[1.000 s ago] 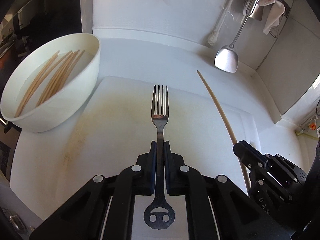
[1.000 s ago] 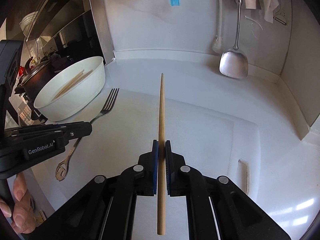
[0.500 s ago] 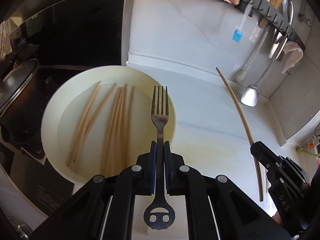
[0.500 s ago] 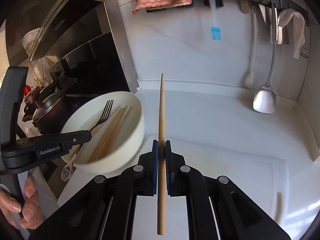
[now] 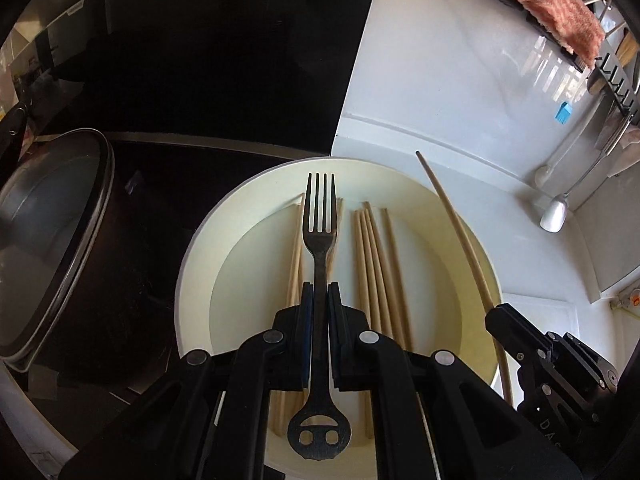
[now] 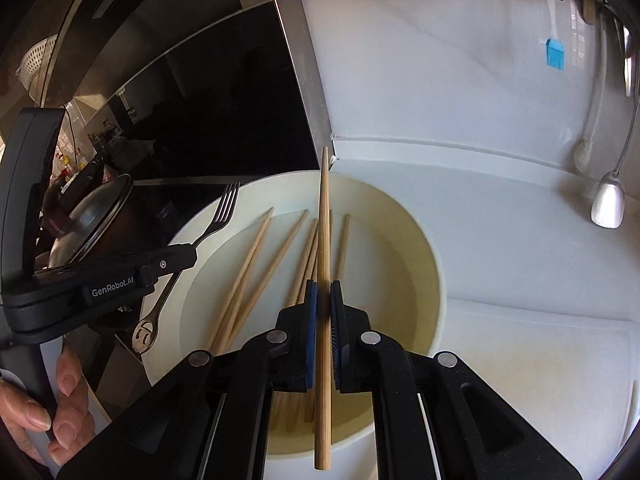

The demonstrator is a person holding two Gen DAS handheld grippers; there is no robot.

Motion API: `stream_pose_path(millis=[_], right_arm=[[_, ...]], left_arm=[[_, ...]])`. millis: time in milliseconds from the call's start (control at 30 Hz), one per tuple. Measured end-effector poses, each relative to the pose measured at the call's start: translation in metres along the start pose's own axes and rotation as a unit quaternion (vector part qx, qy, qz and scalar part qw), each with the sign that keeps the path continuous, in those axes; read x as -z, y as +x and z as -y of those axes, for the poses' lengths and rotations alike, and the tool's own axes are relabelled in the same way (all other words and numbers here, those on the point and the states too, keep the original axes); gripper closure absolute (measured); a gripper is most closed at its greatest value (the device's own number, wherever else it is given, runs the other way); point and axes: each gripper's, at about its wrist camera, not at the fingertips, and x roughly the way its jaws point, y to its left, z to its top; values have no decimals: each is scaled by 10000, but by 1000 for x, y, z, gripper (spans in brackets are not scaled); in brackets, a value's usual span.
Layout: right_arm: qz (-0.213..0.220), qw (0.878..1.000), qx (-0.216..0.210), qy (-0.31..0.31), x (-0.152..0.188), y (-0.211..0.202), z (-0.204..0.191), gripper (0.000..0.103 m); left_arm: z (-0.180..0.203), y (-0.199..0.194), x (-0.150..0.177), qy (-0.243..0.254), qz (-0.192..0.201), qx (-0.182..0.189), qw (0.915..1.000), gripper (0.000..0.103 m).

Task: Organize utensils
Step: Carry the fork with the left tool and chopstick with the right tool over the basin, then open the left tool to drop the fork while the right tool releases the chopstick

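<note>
My left gripper (image 5: 320,292) is shut on a metal fork (image 5: 319,220), tines forward, above a white bowl (image 5: 200,240) that holds several wooden chopsticks (image 5: 376,264). My right gripper (image 6: 323,292) is shut on one wooden chopstick (image 6: 324,220), also over the bowl (image 6: 424,248). In the right wrist view the left gripper (image 6: 188,254) with its fork (image 6: 224,208) hangs over the bowl's left rim. In the left wrist view the right gripper (image 5: 496,316) and its chopstick (image 5: 452,216) sit over the bowl's right rim.
A dark pot with a lid (image 5: 48,248) stands left of the bowl on the black stovetop (image 5: 200,100). A white counter (image 6: 520,240) and cutting board (image 6: 540,360) lie to the right. A spatula (image 6: 608,204), blue brush (image 6: 555,54) and pink cloth (image 5: 556,12) hang on the wall. A hand (image 6: 40,412) grips the left handle.
Both grippers swept left from above the cutting board to over the bowl, carrying the fork and the chopstick. The stovetop and pot have come into view.
</note>
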Motion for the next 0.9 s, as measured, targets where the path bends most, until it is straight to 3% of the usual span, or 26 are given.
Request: stream_pose_path(millis=[300, 900], right_arm=[[-503, 9986, 119, 120, -5, 43, -23, 97], [-1385, 9884, 187, 595, 2, 83, -14, 96]], left_arm=[[-16, 33, -6, 75, -384, 204, 9990, 95], [-23, 71, 3, 238, -1057, 23, 9941, 95]])
